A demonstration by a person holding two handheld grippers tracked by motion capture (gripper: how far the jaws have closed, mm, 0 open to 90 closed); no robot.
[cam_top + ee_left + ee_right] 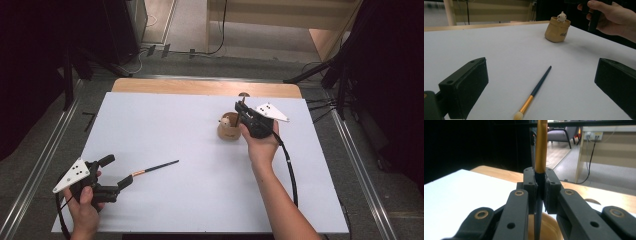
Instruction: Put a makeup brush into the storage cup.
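Note:
A tan sack-shaped pot with a small white figure on its rim stands right of the table's middle. My right gripper hovers just above it, shut on a brush held upright, bristles up. In the right gripper view the jaws clamp the dark handle just under the gold ferrule, and the handle runs down toward the pot. A second brush lies flat on the table. My left gripper rests open at the front left, its jaws on either side of that brush's bristle end without touching it.
The white table top has a wooden strip along its far edge. In the left gripper view the pot stands far off, with the person's right hand beside it. Dark stands and cables surround the table.

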